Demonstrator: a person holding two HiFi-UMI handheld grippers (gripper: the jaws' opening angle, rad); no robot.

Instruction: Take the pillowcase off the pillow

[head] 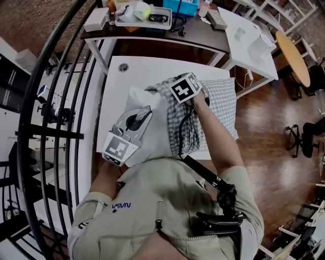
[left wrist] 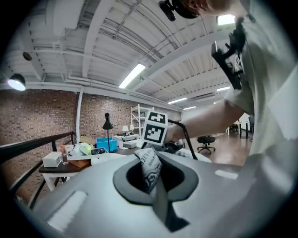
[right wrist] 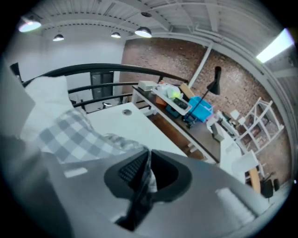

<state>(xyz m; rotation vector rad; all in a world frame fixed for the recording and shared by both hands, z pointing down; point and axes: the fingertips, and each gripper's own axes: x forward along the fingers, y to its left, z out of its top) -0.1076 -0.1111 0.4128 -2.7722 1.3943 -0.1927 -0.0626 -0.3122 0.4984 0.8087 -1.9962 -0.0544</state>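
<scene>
The white pillow (head: 151, 144) stands raised over the white table (head: 147, 68), close to my chest. A grey-and-white checked pillowcase (head: 222, 104) hangs bunched off its right side and lies on the table. My left gripper (head: 146, 111) points at the pillow's near left part, shut on a white printed tag (left wrist: 150, 163) of the pillow. My right gripper (head: 189, 104) sits at the top of the bunched cloth, shut on a fold of the checked pillowcase (right wrist: 70, 135). In the right gripper view, the checked cloth runs out from between the jaws of the right gripper (right wrist: 145, 175) toward the white pillow (right wrist: 46, 100).
A dark desk (head: 152, 31) behind the table carries a white tray (head: 143, 15), a blue box (head: 181, 5) and cables. A black railing (head: 56, 76) curves along the left. A white desk (head: 251, 40), a round wooden table (head: 294, 56) and an office chair (head: 304, 134) stand to the right.
</scene>
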